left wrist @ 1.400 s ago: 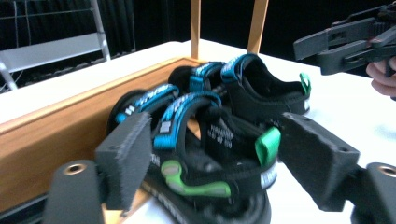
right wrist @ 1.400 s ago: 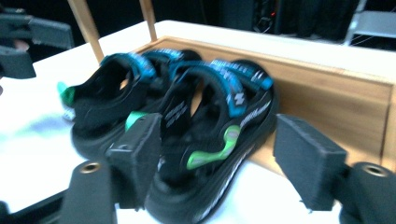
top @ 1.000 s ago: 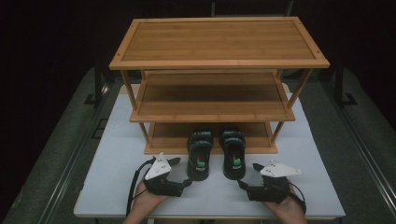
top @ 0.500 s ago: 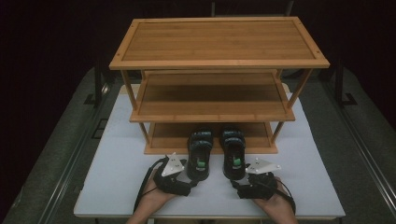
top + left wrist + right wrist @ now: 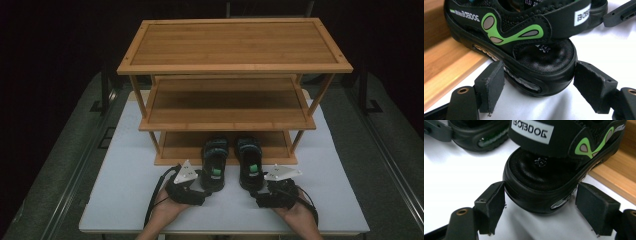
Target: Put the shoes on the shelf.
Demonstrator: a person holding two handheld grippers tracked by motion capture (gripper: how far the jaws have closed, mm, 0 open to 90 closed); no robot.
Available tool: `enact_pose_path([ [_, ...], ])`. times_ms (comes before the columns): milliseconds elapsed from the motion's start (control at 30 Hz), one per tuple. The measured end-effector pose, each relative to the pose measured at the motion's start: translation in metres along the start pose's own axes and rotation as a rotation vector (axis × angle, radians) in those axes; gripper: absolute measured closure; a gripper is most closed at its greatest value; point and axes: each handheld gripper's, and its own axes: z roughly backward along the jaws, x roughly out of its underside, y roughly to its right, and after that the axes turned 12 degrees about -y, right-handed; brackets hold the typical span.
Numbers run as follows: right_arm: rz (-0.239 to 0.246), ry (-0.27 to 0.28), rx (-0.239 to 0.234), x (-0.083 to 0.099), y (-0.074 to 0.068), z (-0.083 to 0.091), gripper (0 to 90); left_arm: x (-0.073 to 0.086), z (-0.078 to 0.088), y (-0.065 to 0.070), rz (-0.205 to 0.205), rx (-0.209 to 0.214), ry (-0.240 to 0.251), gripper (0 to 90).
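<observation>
Two black sandals with green marks lie side by side on the white table, toes up on the rack's bottom shelf (image 5: 180, 145). My left gripper (image 5: 202, 186) is at the heel of the left sandal (image 5: 215, 162). In the left gripper view its jaws (image 5: 539, 82) straddle that heel (image 5: 544, 57), and they have just been closing, with the pads (image 5: 490, 85) close against the sole. My right gripper (image 5: 260, 192) is behind the right sandal (image 5: 249, 161). Its jaws (image 5: 540, 202) likewise flank that heel (image 5: 539, 172) and have been closing.
A three-tier bamboo rack (image 5: 235, 67) stands at the back of the white table (image 5: 125, 190), with its upper shelves bare. Bare table lies to the left and right of the hands. Dark floor surrounds the table.
Both grippers have edged inward and forward from beside the sandals to their heels. The sandals have not moved.
</observation>
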Motion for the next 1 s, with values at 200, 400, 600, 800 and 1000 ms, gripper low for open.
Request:
enact_pose_path([
  [200,0.004,0.027,-0.024,-0.008,0.005,0.006,25.0,-0.009,0.001,-0.005,0.004,0.007,0.026,29.9],
  [400,-0.004,0.048,-0.031,-0.017,0.008,0.004,26.0,-0.017,-0.004,-0.008,0.01,0.0,0.027,30.1],
  [600,-0.001,0.038,-0.019,-0.023,0.009,-0.002,25.9,-0.023,-0.011,-0.013,0.013,-0.004,0.035,32.1],
  [800,0.001,0.044,0.009,-0.026,0.008,-0.009,25.8,-0.027,-0.016,-0.012,0.02,-0.024,0.043,31.6],
  [1000,-0.009,0.059,0.035,-0.023,0.003,-0.012,25.6,-0.027,-0.015,-0.01,0.021,-0.036,0.045,31.4],
])
